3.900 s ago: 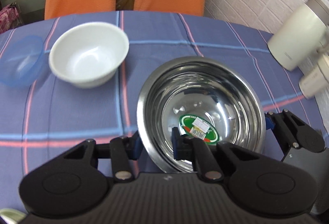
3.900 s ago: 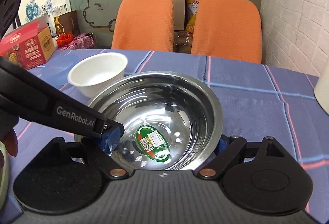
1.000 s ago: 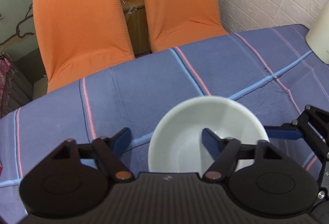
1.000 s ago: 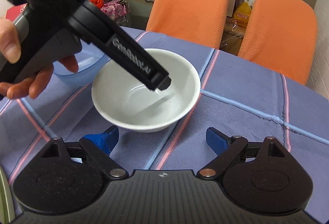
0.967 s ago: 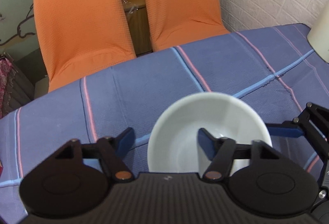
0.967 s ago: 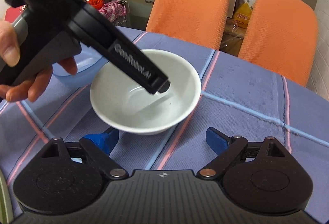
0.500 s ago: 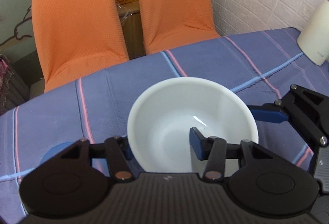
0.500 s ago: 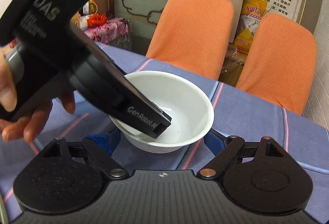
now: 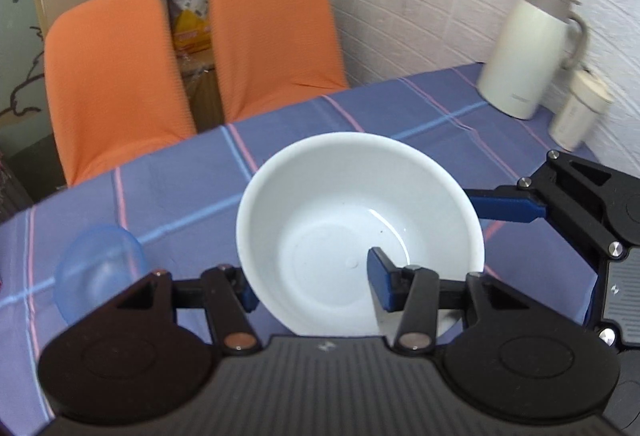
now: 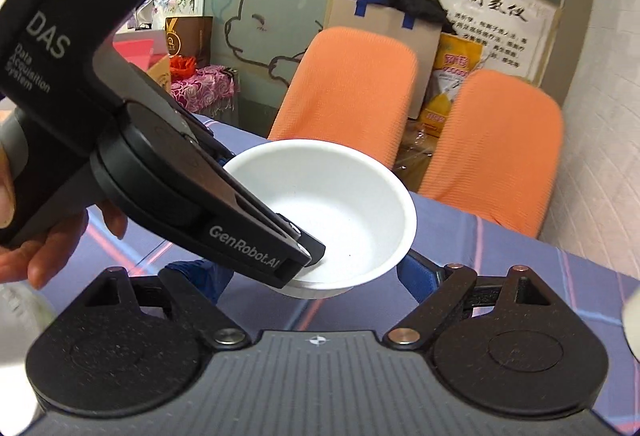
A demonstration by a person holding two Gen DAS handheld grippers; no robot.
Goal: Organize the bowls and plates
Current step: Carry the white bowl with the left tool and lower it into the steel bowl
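Observation:
A white bowl (image 9: 340, 220) hangs above the blue striped tablecloth (image 9: 168, 203), carried by both grippers. My left gripper (image 9: 312, 284) is shut on the bowl's near wall, one blue pad inside and the other outside its left side. In the right wrist view that gripper's black finger (image 10: 256, 240) reaches into the white bowl (image 10: 352, 195). My right gripper (image 10: 306, 274) straddles the bowl low down, its right pad against the wall; its jaws are opening slightly with the bowl between them. One blue finger (image 9: 504, 207) of the right gripper touches the bowl's right rim.
A clear blue bowl (image 9: 100, 268) sits on the table at left. A white jug (image 9: 524, 51) and a small cup (image 9: 580, 111) stand at the back right by the brick wall. Two orange chairs (image 9: 272, 39) stand behind the table. A hand (image 10: 40, 260) holds the left gripper.
Both pairs of jaws closed in on the white bowl, which rested on the cloth a second ago. It has since risen off the table with both grippers, and the view has tipped up.

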